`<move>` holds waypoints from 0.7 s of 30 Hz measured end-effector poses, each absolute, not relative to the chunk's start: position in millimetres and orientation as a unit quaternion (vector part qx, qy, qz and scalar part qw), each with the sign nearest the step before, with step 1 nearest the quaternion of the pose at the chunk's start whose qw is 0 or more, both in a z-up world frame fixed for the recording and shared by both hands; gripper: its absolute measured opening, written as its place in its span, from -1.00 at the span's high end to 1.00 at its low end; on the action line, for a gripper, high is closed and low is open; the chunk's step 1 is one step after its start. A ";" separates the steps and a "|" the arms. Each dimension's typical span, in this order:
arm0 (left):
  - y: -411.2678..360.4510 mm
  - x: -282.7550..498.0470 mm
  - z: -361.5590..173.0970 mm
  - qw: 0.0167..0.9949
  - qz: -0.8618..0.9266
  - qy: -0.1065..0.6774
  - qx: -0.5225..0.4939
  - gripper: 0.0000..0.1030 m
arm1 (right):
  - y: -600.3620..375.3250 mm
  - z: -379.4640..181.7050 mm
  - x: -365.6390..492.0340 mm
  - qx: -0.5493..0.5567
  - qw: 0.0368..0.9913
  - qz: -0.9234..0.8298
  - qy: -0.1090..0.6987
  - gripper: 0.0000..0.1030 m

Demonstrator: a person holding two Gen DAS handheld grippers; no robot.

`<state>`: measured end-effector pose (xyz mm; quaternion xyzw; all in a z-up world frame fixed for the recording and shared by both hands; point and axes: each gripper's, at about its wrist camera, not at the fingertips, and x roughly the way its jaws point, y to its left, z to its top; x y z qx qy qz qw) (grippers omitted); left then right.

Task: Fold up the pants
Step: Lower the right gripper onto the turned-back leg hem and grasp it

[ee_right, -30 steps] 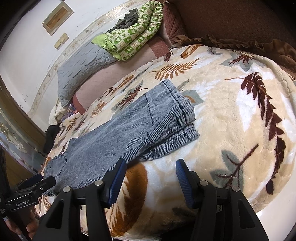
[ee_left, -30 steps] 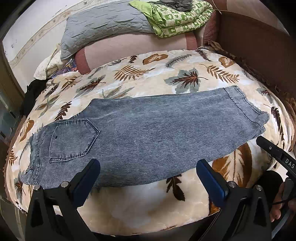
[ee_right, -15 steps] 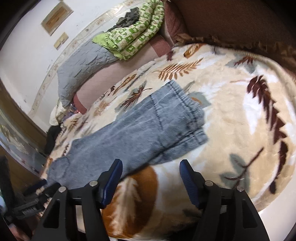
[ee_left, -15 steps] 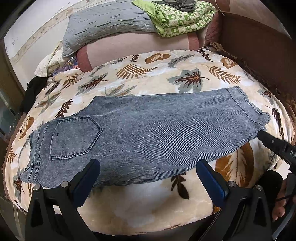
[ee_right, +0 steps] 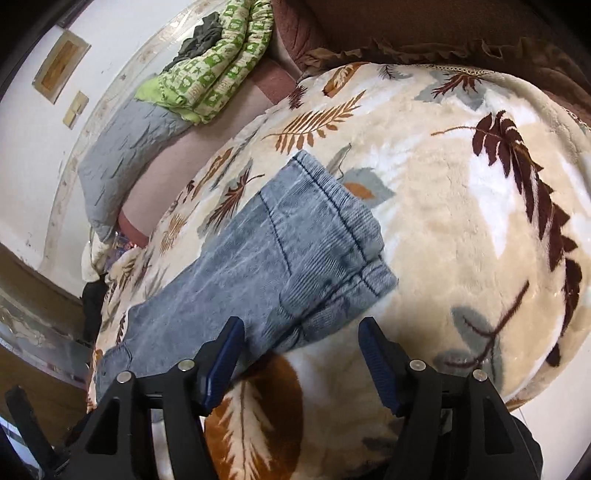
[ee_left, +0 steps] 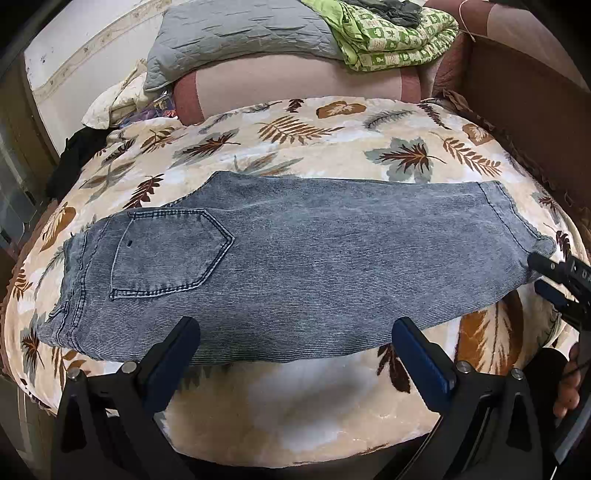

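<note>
Pants [ee_left: 295,258] flat on leaf-print blanket [ee_left: 332,140]; left hand-held gripper [ee_left: 295,343], right hand-held gripper [ee_right: 301,343] both spread, empty.

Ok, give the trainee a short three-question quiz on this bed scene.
1. True or false: the jeans lie folded lengthwise, one leg on the other, on the leaf-print blanket.
2. Which gripper is nearest the leg hems? A) left gripper B) right gripper C) neither
3. Fill in: on the back cushion a green quilt lies next to a grey ____.

Key:
1. True; in the right wrist view two hems are stacked at one end.
2. B; its open jaws sit just short of the hems, touching nothing.
3. Pillow.
</note>
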<state>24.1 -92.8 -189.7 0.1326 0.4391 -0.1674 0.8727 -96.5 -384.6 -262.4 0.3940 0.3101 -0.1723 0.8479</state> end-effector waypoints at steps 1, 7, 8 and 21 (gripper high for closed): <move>-92.5 24.2 -190.0 0.873 -0.167 0.439 0.134 -1.00 | -388.5 -263.7 -95.6 0.399 0.847 -0.173 0.306 -0.32; -94.6 23.2 -191.3 0.871 -0.167 0.442 0.136 -1.00 | -403.4 -267.6 -90.2 0.432 0.839 -0.171 0.284 -0.33; -95.4 22.4 -191.3 0.870 -0.169 0.442 0.137 -1.00 | -405.4 -268.5 -89.5 0.435 0.839 -0.170 0.279 -0.33; -57.2 47.5 -191.6 0.878 -0.123 0.448 0.115 -1.00 | -417.7 -247.3 -73.1 0.432 0.842 -0.166 0.276 0.54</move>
